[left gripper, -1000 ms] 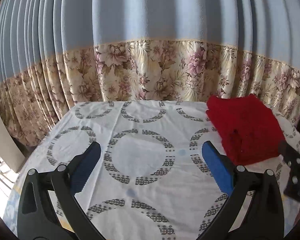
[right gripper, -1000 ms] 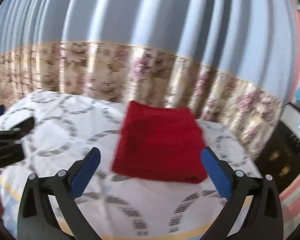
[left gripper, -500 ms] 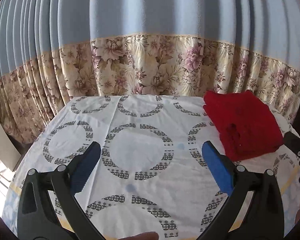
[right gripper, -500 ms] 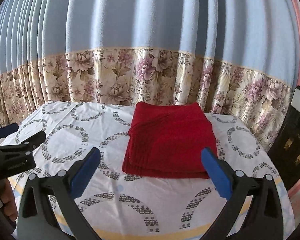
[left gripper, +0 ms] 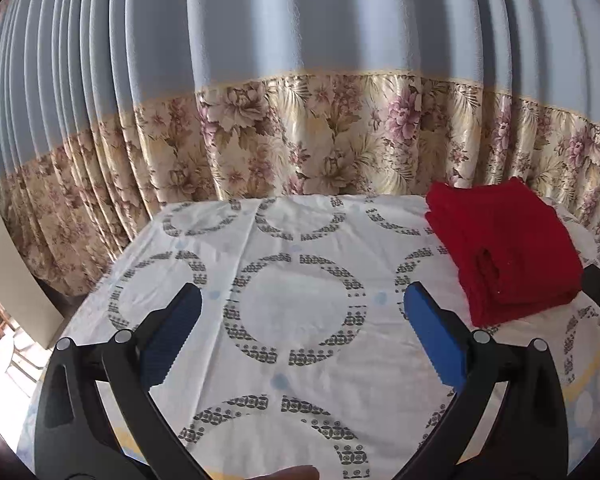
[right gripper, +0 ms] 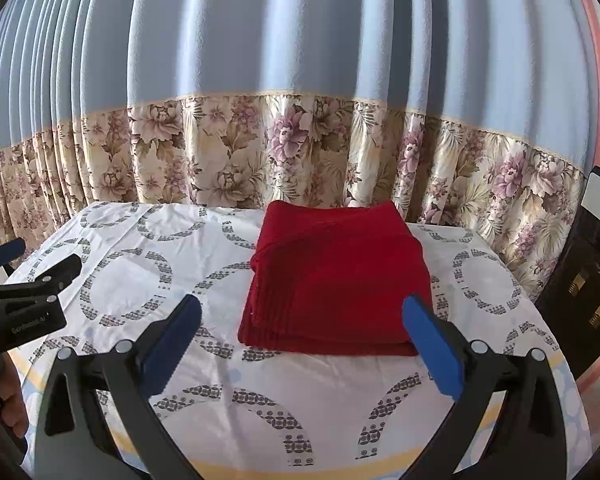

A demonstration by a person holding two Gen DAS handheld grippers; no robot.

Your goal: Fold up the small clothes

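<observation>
- Left gripper and right gripper: jaws spread wide, empty; both have drawn back over the last second
- Red garment: folded, released on the tablecloth; fold judged complete

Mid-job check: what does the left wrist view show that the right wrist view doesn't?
Only the left wrist view: the folded red garment's layered left edge, and bright daylight low at the left border.

Only the right wrist view: the left tongs seen from outside, the hand holding them, and a dark appliance at the right.

Both: the garment lying on the circle-print tablecloth, the floral-bordered blue curtain, and each view's own tongs wide open and empty.
</observation>
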